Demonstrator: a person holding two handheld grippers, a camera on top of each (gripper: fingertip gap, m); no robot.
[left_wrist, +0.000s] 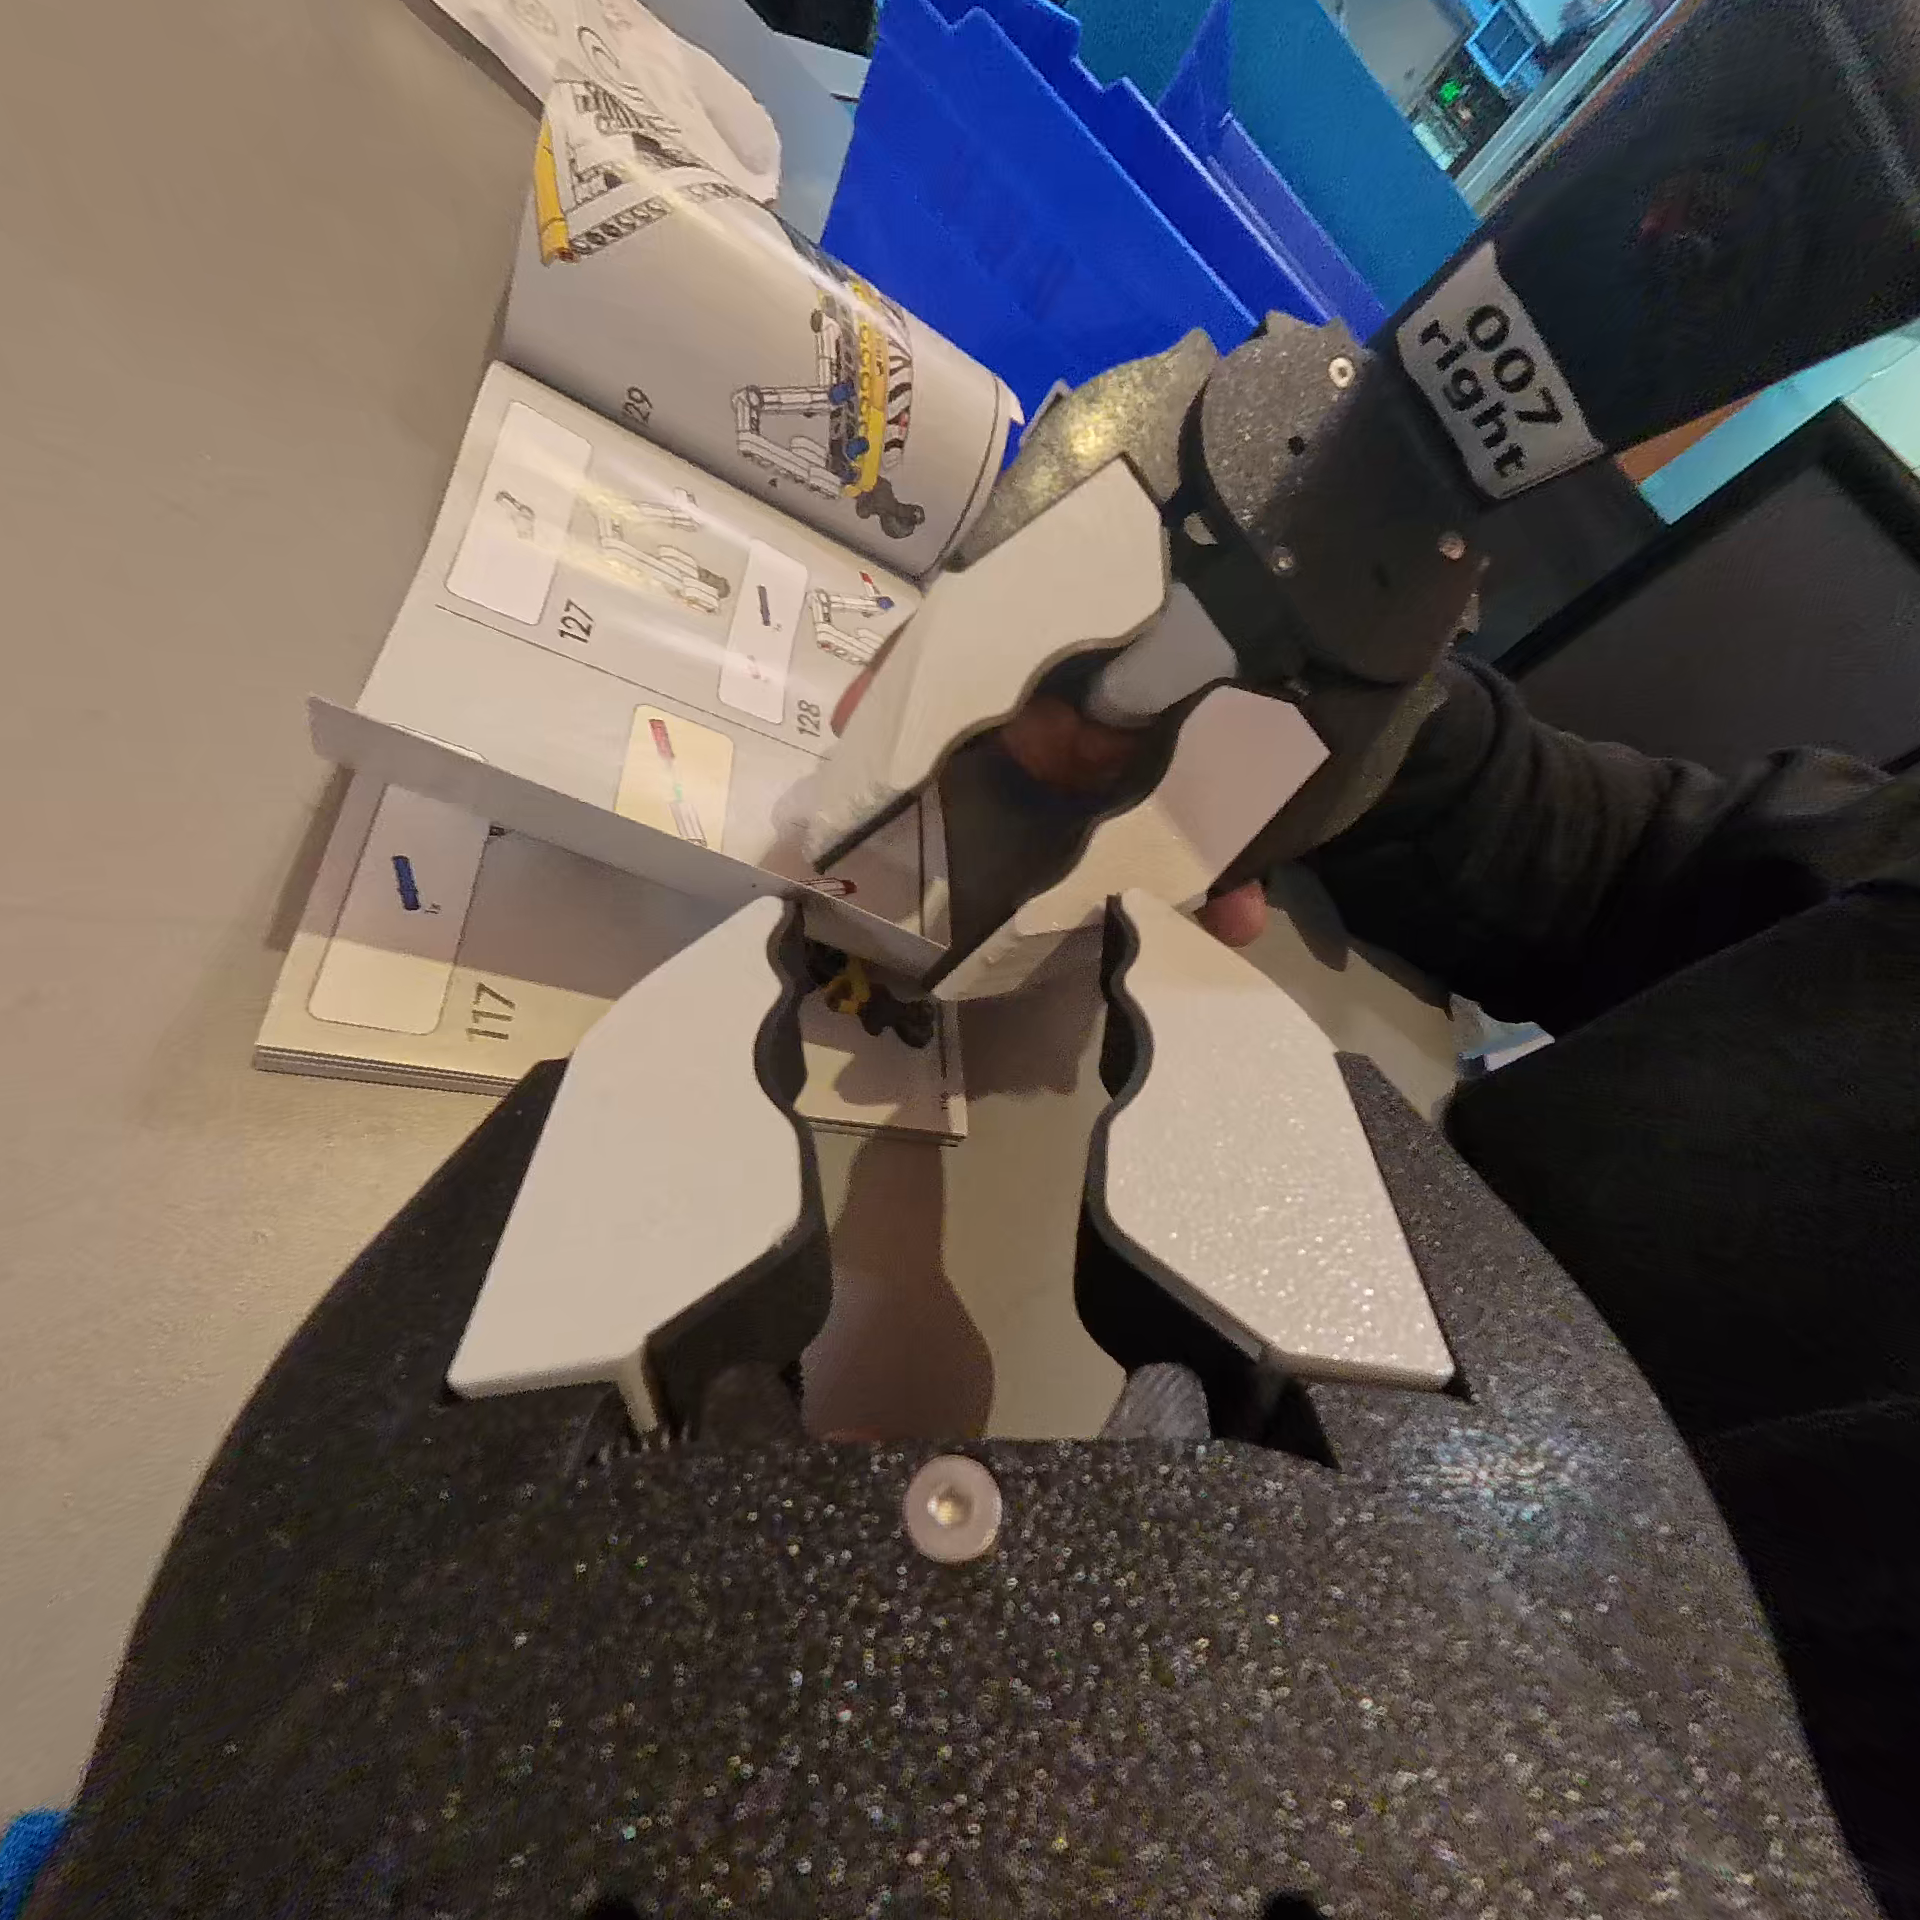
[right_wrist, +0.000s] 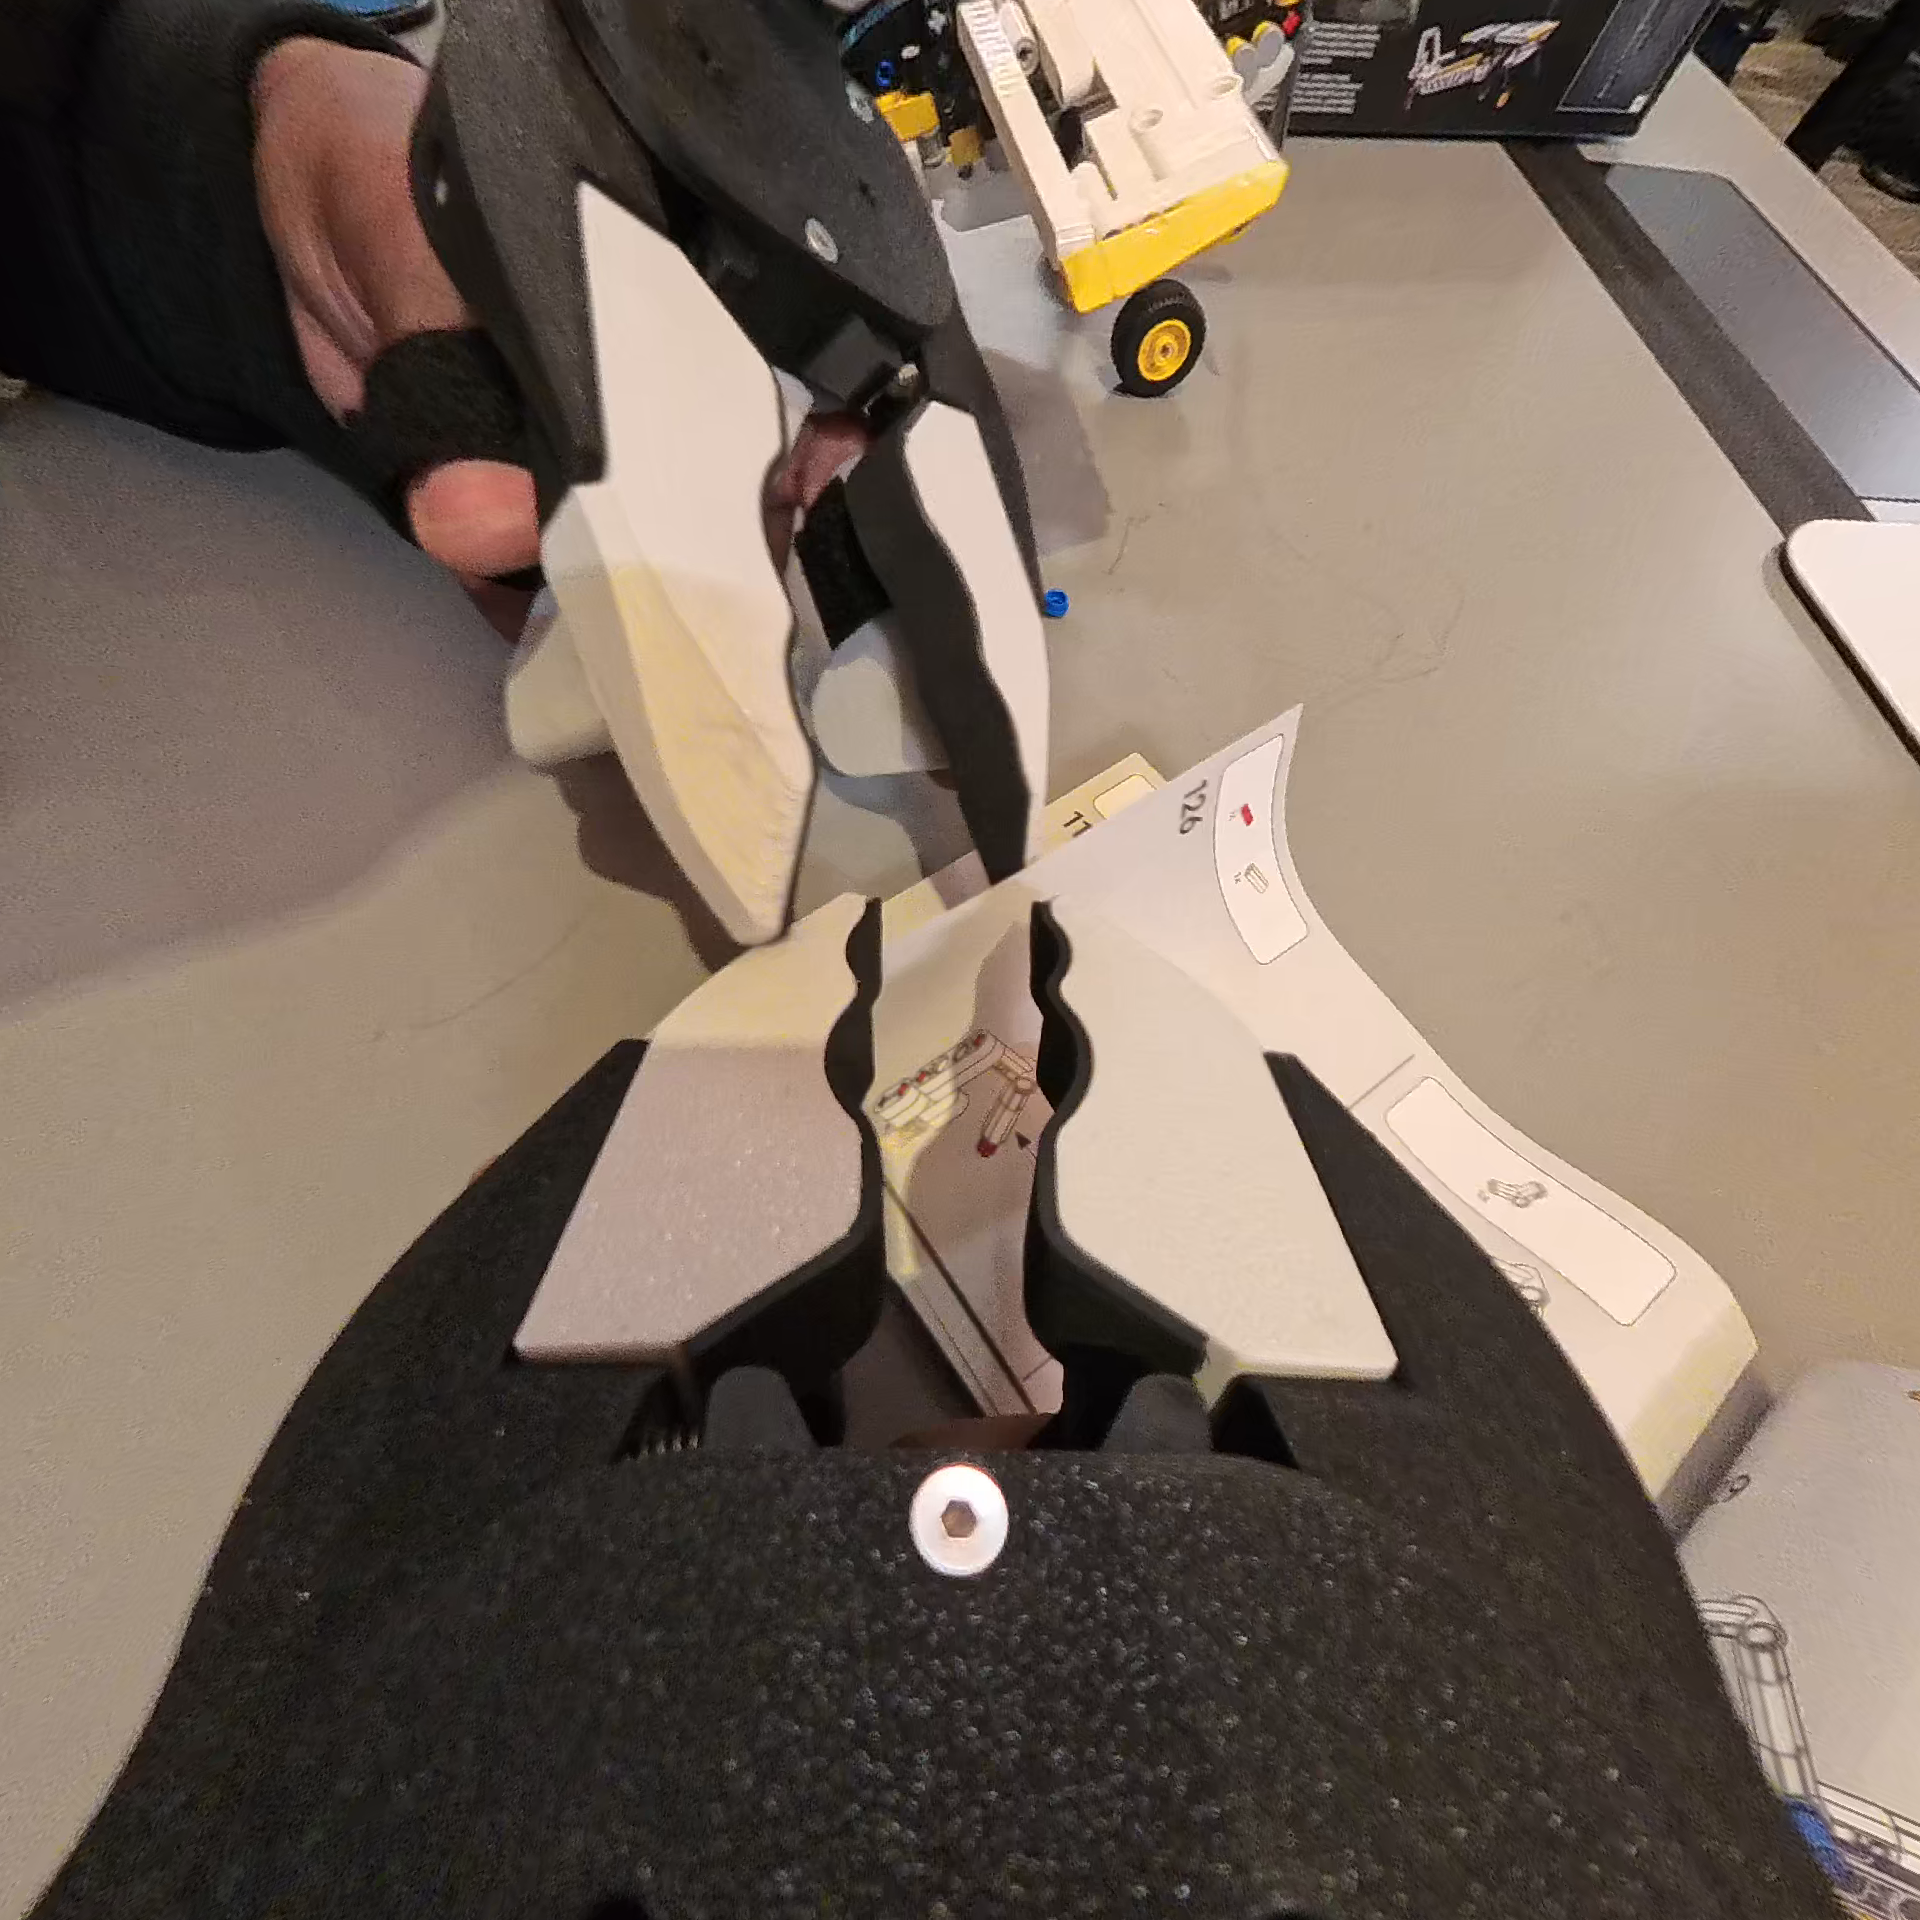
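An open instruction booklet (left_wrist: 582, 623) lies on the grey table (left_wrist: 208, 520). One page (left_wrist: 582, 821) is lifted off it and curls upward; it also shows in the right wrist view (right_wrist: 1195, 914). My right gripper (right_wrist: 954, 914) straddles this page's edge, with a visible gap between the pads, so it is open. In the left wrist view the right gripper (left_wrist: 878, 925) reaches in from the upper right. My left gripper (left_wrist: 945, 914) is open and empty, its left fingertip (left_wrist: 769, 920) against the lifted page's corner. The left gripper (right_wrist: 888, 894) faces mine closely.
A white and yellow brick-built vehicle (right_wrist: 1132, 177) stands at the back of the table, with a small blue piece (right_wrist: 1056, 603) near it. A dark box (right_wrist: 1507, 62) and a white board edge (right_wrist: 1870, 623) lie to the right. Blue bins (left_wrist: 1039, 208) stand behind the booklet. Both grippers' tips are close together, under 4 cm apart.
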